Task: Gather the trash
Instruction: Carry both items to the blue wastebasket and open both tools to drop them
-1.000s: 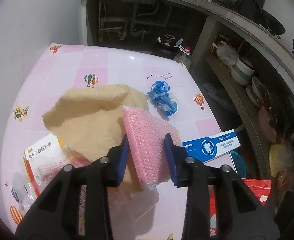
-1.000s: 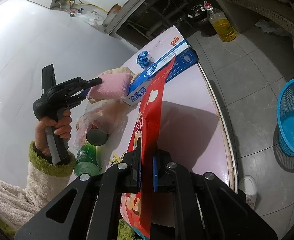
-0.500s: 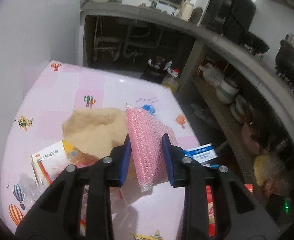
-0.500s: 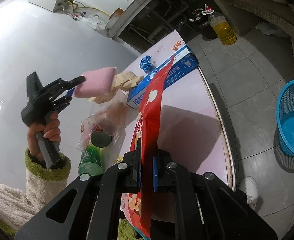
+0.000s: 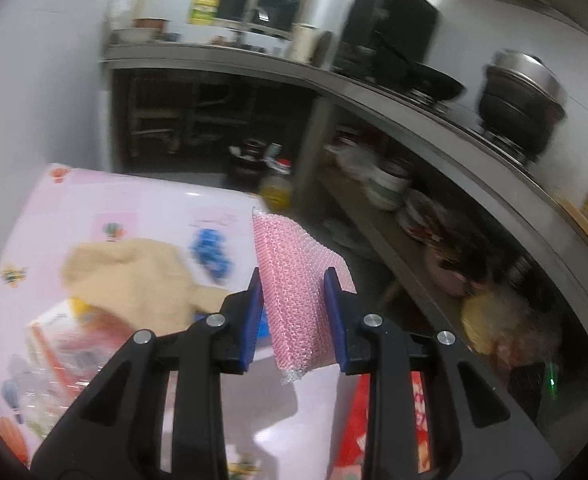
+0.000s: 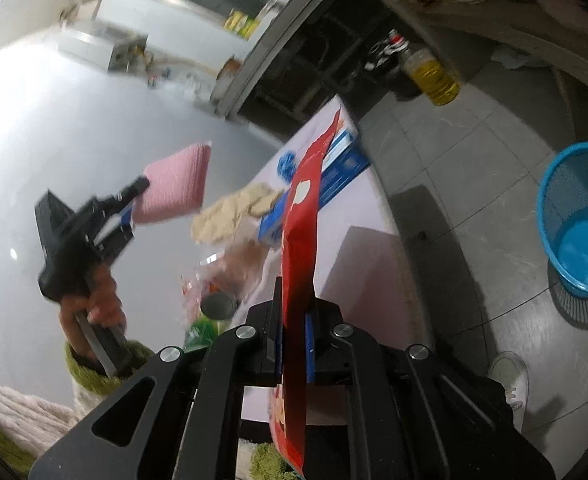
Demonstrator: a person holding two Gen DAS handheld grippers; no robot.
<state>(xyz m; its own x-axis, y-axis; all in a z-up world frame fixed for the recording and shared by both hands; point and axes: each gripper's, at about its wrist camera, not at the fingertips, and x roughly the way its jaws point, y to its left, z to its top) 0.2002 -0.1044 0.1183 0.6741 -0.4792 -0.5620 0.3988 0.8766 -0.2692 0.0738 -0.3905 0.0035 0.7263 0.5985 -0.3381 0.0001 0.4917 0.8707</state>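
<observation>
Left gripper [image 5: 294, 312]: we see its blue pads pinching a folded pink bubble-wrap piece [image 5: 294, 280], which stands up between them and pokes out above and below the fingertips.
Left gripper from the other side: in the right wrist view the left gripper [image 6: 134, 196] is held up in the air by a hand [image 6: 94, 300] in a green-cuffed fleecy sleeve [image 6: 90, 360], with the pink bubble-wrap piece [image 6: 174, 186] raised clear of the table.
Right gripper [image 6: 294, 340]: its fingers are pressed nearly together on a red snack bag [image 6: 300, 240], a flat wrapper that runs up past the pads and hangs below them.
Table [image 5: 142, 208]: we see a pink cloth with balloon prints, blurred in the left wrist view.
On the table: a beige rag [image 5: 134, 280] lies in the middle, a crumpled blue wrapper [image 5: 210, 252] just beyond it, and a blue-and-white toothpaste box [image 6: 334, 172] near the far edge behind the red bag.
Near edge of the table: a green bottle [image 6: 206, 328] with a dark cap stands beside crinkled clear plastic [image 6: 222, 272].
Floor: a blue mesh basket [image 6: 578, 216] sits on the grey tiles, well apart from the table, and a bottle of yellow oil [image 6: 434, 76] stands by the counter.
</observation>
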